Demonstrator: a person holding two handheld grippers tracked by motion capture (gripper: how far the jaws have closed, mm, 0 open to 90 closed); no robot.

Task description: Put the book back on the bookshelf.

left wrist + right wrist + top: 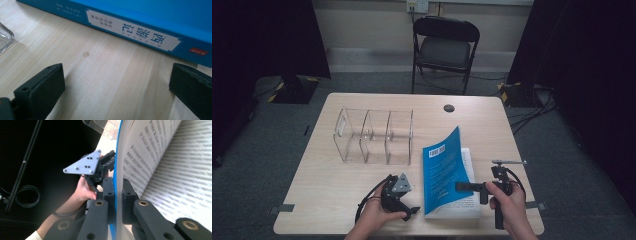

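Standing behind the book (447, 175), the clear rack (374, 135) holds nothing; right gripper (464, 186) jaws pinch its cover, left gripper (412, 210) jaws apart.

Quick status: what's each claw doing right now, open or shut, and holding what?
Left claw: open, empty, resting on the table beside the blue book.
Right claw: shut on the book's cover, lifting it.

Clear divider rack (373, 135) (table (337, 195)), folding chair (445, 47)

book (447, 180) on table (337, 200), rack (374, 136) left of it
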